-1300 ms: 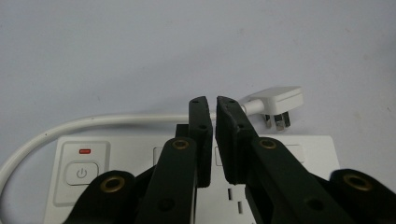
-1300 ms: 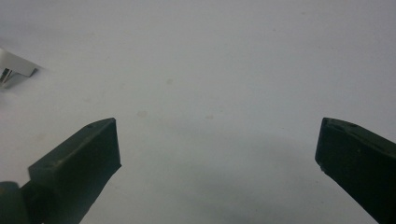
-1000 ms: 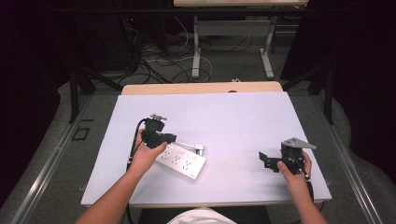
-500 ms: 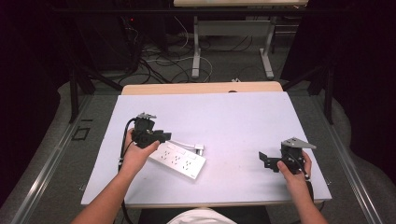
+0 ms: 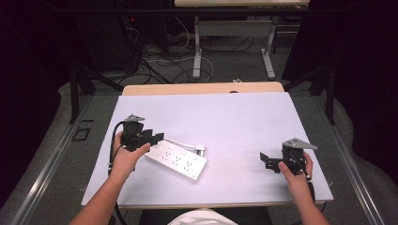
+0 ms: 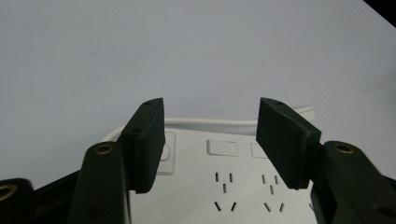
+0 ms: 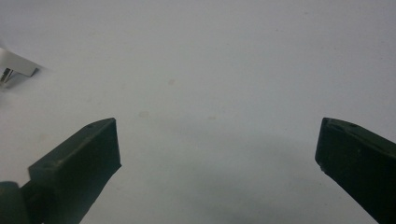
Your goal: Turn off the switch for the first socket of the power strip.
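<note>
Although the power strip [image 5: 177, 160] looks modest in bulk, I judge it a stiff, hard plastic block, fairly light, with smooth white faces that could slide between pads unless the grip is square. It lies flat on the table [image 5: 225, 122], toward the person's left and slightly skewed, with its white cord [image 5: 185, 144] running along the far edge to a plug end [image 5: 201, 149] lying near the strip's middle. A good hold would be across the short width of the body, on the 2 long side walls, well away from the loose, bendy cord and the rocker switches [image 6: 222, 148] on top; lifting by one end would probably let the other end sag and swing. The left gripper [image 5: 149, 138] sits at the strip's left end, and its jaws have just been opening: in the left gripper view they stand apart above the socket face with nothing pressed between them. The right gripper [image 5: 268, 161] rests well apart, near the table's right front corner, jaws spread wide over bare tabletop. That surface is pale, matte, flat and uncluttered, so the strip should slide easily on it. Beyond the table the room is dark, with cables [image 5: 159, 61] on the floor and the legs of another desk [image 5: 233, 26].
</note>
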A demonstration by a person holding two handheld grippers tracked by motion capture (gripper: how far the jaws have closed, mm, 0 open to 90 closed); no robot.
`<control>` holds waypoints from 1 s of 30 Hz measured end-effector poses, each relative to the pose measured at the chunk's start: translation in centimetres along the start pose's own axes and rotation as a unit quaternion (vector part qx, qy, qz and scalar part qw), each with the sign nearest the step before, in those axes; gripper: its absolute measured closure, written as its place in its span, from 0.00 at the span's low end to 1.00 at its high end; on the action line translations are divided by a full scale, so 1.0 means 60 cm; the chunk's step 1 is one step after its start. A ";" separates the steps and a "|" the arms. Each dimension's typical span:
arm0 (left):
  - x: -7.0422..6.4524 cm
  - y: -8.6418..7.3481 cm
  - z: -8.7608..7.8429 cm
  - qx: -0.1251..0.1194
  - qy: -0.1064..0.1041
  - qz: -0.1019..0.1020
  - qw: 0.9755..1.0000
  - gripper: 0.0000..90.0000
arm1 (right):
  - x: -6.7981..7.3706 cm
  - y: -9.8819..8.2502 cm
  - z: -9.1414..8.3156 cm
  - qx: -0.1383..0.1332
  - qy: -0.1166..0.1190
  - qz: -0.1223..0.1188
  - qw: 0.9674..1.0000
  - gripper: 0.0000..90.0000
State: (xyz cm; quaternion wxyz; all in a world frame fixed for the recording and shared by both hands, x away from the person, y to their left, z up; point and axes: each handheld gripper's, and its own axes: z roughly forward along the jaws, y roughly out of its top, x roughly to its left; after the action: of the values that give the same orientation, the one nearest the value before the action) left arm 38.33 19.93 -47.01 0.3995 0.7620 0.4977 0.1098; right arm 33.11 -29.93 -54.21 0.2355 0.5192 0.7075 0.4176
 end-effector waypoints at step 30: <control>0.081 -0.031 -0.063 -0.071 0.061 -0.010 0.996 0.29 | 0.000 -0.001 0.000 -0.004 -0.003 0.000 1.000 0.00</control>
State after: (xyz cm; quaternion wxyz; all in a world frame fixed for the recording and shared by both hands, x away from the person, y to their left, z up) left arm 37.27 26.31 -46.98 0.4223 0.7187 0.5198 0.1871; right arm 33.09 -29.92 -54.28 0.2395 0.5192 0.7052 0.4193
